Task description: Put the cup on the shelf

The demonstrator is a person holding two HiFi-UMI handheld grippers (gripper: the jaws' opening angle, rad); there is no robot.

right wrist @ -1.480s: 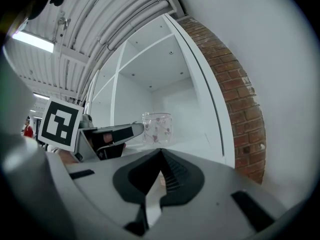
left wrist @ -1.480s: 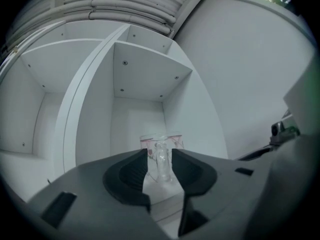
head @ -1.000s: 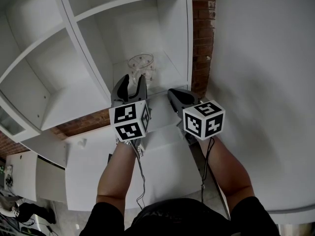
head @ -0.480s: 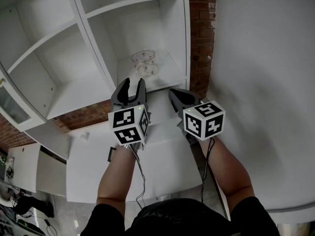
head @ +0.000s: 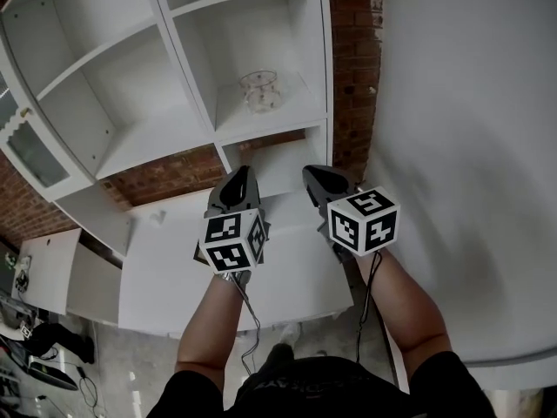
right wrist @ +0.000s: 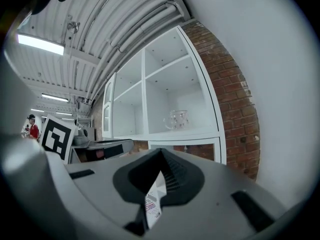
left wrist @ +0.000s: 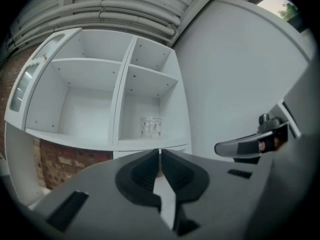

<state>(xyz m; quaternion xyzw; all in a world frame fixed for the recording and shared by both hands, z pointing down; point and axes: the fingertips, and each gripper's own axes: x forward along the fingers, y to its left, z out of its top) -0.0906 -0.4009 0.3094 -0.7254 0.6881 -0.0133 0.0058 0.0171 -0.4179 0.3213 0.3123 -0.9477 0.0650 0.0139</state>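
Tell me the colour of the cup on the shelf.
Clear glass cup with small dots; the right gripper view shows it best.

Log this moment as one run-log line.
cup: upright in shelf, right compartment | left hand-held gripper: jaws just closing, now shut, nothing between | right hand-held gripper: shut, empty

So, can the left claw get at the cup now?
Probably yes: the cup stands alone in an open shelf compartment, nothing before it. But the left claw is apart from it, and has just been closing on nothing, so it must reopen.
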